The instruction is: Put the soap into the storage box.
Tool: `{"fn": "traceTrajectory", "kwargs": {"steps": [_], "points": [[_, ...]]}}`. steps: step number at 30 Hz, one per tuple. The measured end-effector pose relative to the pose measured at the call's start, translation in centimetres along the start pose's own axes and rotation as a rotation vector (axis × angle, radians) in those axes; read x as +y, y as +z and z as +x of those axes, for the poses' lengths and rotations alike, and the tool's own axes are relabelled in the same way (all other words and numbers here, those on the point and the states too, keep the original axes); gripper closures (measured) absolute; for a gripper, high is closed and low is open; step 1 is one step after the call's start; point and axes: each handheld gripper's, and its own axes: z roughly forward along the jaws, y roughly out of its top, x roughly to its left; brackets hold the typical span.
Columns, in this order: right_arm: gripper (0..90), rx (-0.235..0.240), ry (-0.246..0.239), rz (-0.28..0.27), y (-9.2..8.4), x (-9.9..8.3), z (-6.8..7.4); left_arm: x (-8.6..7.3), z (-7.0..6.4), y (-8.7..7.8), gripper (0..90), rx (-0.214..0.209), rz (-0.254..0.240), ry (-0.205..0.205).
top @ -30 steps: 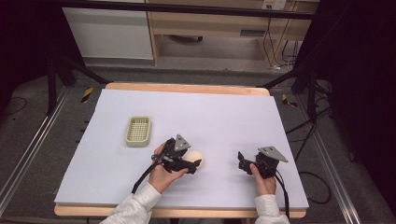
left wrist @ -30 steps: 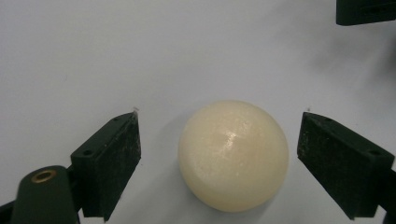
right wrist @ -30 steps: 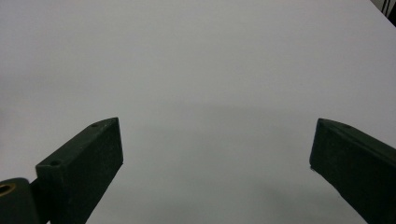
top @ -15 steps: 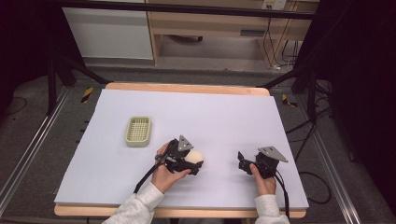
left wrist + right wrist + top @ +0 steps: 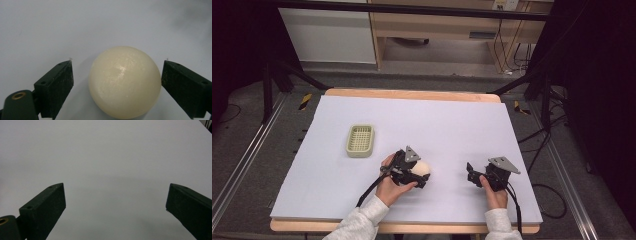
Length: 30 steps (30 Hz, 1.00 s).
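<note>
A: Your left gripper (image 5: 117, 72) has its jaws spread around the soap (image 5: 124, 82). They have just been opening. The soap lies on the table (image 5: 452, 125) between them. One jaw seems to touch its side, the other stands clearly apart, so nothing is pinched yet.

B: And where is the soap in the high view?

A: Near the front edge, just right of your left gripper (image 5: 421, 175). The dish (image 5: 360, 140) is farther back and to the left, apart from it.

B: So how do you advise to take it?

A: I think the soap is not centered between the jaws. Shift the gripper a little so both pads meet it at the widest part, at the same moment. If one pad arrives first, the round soap may roll or slide away, because its surface looks smooth and glossy.

B: Should you close hard?

A: Close slowly, only until it is firm. Keep the jaws low, near the table, so they hold below the top curve.

B: And your right gripper (image 5: 115, 202)?

A: Its jaws are wide apart over bare table, holding nothing. In the high view it (image 5: 473, 172) rests to the right. Leave it there.
</note>
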Motion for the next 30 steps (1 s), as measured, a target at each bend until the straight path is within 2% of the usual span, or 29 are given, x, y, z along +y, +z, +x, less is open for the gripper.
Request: {"fn": "traceTrajectory", "kwargs": {"steps": [12, 30], "points": [[3.0, -0.003, -0.001, 0.000, 0.0, 0.0, 0.0, -0.2, 0.0, 0.6, 11.7, -0.003, 0.020, -0.011], [3.1, 0.002, -0.001, 0.000, 0.0, 0.0, 0.0, -0.4, -0.1, 1.2, 16.1, -0.012, 0.042, -0.006]]}}
